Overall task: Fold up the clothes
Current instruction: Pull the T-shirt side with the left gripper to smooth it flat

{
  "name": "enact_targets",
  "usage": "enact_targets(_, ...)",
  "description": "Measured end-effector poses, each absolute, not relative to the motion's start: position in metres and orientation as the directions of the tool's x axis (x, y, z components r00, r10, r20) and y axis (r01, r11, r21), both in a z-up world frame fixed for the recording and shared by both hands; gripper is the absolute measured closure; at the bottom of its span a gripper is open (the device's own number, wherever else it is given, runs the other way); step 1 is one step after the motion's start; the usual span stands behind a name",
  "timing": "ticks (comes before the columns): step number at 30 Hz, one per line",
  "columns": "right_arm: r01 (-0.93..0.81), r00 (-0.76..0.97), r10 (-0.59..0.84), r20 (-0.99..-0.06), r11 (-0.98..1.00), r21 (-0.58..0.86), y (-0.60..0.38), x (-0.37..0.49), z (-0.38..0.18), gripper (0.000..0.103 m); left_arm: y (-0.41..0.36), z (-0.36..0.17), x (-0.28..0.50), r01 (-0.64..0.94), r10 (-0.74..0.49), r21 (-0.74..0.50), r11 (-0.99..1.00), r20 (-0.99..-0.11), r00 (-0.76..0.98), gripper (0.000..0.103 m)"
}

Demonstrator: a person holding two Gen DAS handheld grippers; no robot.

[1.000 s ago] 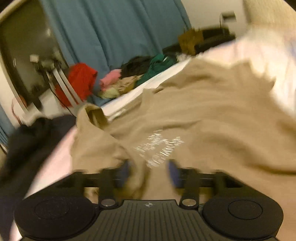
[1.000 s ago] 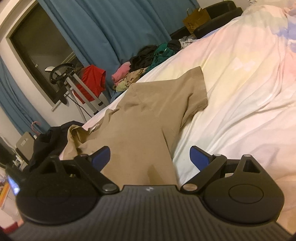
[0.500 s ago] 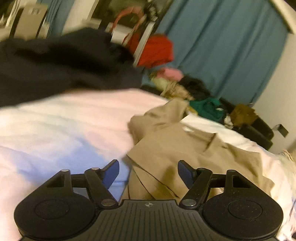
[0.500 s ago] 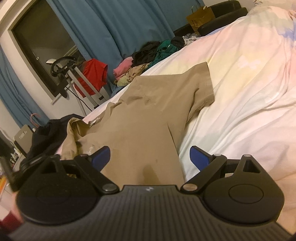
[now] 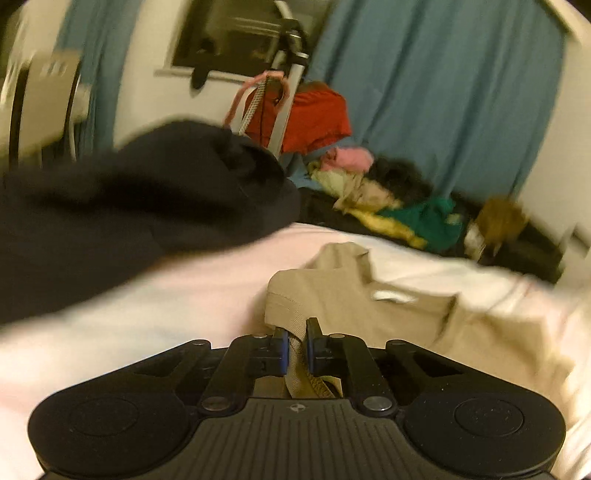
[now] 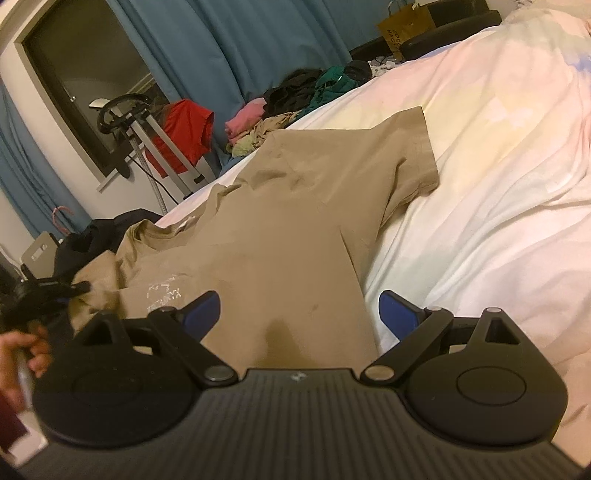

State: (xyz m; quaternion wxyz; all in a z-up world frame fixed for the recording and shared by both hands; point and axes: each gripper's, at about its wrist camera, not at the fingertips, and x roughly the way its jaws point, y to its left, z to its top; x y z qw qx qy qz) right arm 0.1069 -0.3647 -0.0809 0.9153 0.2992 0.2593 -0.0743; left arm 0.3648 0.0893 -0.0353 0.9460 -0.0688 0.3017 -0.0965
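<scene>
Tan T-shirt point(image 6: 280, 221): spread front-up on the bed point(image 6: 498, 184), one short sleeve out flat toward the pale bedding, a faint white print on the chest, collar end toward the bed's edge. The sleeve on the collar's other side is bunched.

Left gripper point(image 5: 296, 349): jaws have just been closing and now stand almost together, a fold of the T-shirt's hemmed edge pinched between the blue pads. In the right wrist view it shows as a dark shape at the shirt's bunched sleeve, a hand point(image 6: 26, 350) behind it.

Right gripper point(image 6: 299, 314): jaws wide apart, nothing between the pads; it hangs above the shirt's lower part, and contact with the cloth cannot be told.

Black garment point(image 5: 129, 210): heaped on the bed just beyond the shirt's collar end.

Beyond the bed: a mixed pile of clothes point(image 6: 291, 99), pink, green, black and yellow; a red garment point(image 6: 184, 129) draped over a metal frame; a blue curtain point(image 6: 240, 48); a dark window point(image 6: 85, 81); a brown paper bag point(image 6: 404, 26).
</scene>
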Motion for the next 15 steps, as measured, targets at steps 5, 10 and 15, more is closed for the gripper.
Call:
enact_targets(5, 0.292, 0.851, 0.016, -0.524, 0.815, 0.500, -0.364, 0.109, -0.082, 0.009, 0.107, -0.018, 0.371, 0.112, -0.125, -0.057, 0.992, -0.555, 0.822, 0.095)
enact_targets(10, 0.290, 0.849, 0.015, -0.528, 0.822, 0.490, -0.362, 0.110, -0.083, 0.009, 0.114, -0.014, 0.393, -0.058, 0.194, 0.277, 0.959, -0.496, 0.847, 0.097)
enact_targets(15, 0.284, 0.851, 0.012, -0.525, 0.831, 0.479, -0.360, 0.111, -0.081, 0.009, 0.149, -0.016, 0.395, -0.199, 0.298, 0.242, 0.950, -0.504, 0.811, 0.081)
